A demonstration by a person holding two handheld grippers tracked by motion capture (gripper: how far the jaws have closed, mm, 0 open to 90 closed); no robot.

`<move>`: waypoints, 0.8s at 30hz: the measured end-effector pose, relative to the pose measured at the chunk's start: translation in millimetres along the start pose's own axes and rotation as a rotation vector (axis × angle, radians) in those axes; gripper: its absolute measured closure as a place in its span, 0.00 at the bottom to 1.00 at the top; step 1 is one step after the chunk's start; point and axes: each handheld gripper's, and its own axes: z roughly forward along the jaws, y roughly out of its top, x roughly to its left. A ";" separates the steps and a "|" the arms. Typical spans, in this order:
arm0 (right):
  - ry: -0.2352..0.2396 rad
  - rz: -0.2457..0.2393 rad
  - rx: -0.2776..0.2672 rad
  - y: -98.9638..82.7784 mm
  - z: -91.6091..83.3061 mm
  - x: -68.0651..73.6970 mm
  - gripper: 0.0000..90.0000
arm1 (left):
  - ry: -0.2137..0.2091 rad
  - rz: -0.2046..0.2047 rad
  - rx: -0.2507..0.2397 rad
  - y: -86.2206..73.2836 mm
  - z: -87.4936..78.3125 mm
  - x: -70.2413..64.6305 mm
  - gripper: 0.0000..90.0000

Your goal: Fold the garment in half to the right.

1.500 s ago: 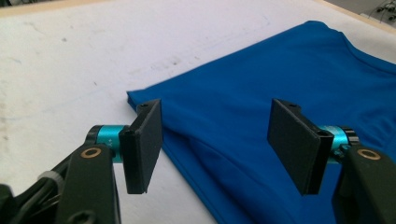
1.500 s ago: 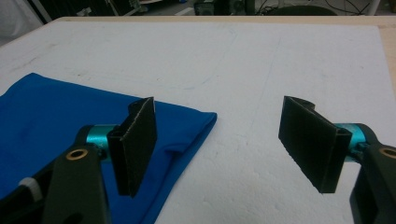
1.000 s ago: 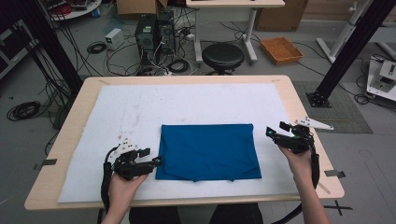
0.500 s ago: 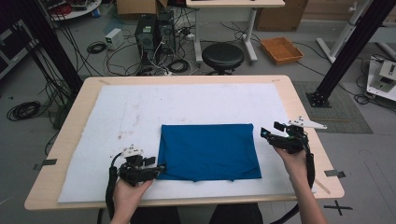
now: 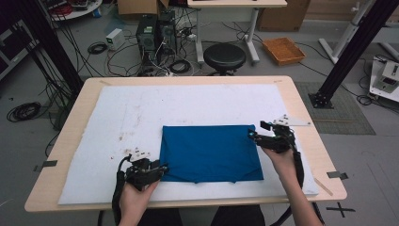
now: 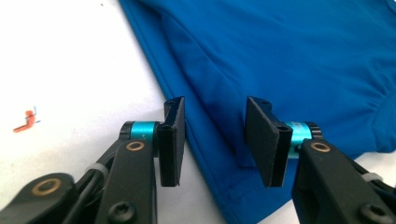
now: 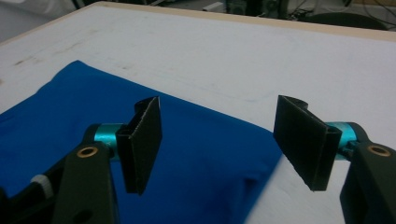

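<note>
A blue cloth (image 5: 209, 153), folded into a rectangle, lies flat on the white mat (image 5: 141, 108). My left gripper (image 5: 161, 169) is at the cloth's near left corner. In the left gripper view the left gripper (image 6: 215, 140) straddles the hem of the cloth (image 6: 280, 56); its jaws have just been closing, and a gap remains beside each pad. My right gripper (image 5: 254, 136) is at the cloth's right edge near the far corner. In the right gripper view the right gripper (image 7: 219, 140) has narrowed slightly and stands wide above the cloth (image 7: 60, 102), without touching it.
The mat covers most of the wooden table (image 5: 303, 117) and carries brown stains (image 5: 129, 136) left of the cloth. A small red mark (image 6: 28, 119) lies on the mat. Behind the table stand a black stool (image 5: 225, 56), computer towers (image 5: 155, 33) and an orange tray (image 5: 283, 49).
My left gripper has moved right onto the cloth's near left corner, and its jaws have narrowed. My right gripper has moved left to the cloth's right edge.
</note>
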 end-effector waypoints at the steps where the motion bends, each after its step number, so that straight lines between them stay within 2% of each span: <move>1: 0.011 -0.010 0.003 2.8 5.3 5.5 0.37 | 0.006 -0.008 -0.003 -0.4 -0.1 -1.1 0.66; 5: 0.052 -0.041 0.022 15.4 30.3 30.0 0.38 | 0.005 -0.004 -0.004 -1.4 -0.5 -4.2 0.67; 10: 0.091 -0.089 0.054 32.5 62.9 60.9 0.40 | 0.033 0.014 -0.008 -2.9 -0.1 -8.5 0.67; 17: 0.172 -0.079 0.098 47.1 116.0 99.2 0.50 | 0.049 0.006 -0.011 -3.3 0.0 -8.8 0.73; 20: 0.194 -0.081 0.138 49.5 140.5 116.0 0.53 | 0.052 -0.001 -0.015 -3.8 0.1 -9.3 0.75; 22: 0.204 -0.089 0.167 51.4 155.6 127.6 0.56 | 0.050 0.002 -0.017 -4.5 -0.7 -9.5 0.75; 24: 0.213 -0.098 0.177 53.1 169.4 138.0 0.58 | 0.051 0.007 -0.024 -5.7 -1.5 -10.5 0.70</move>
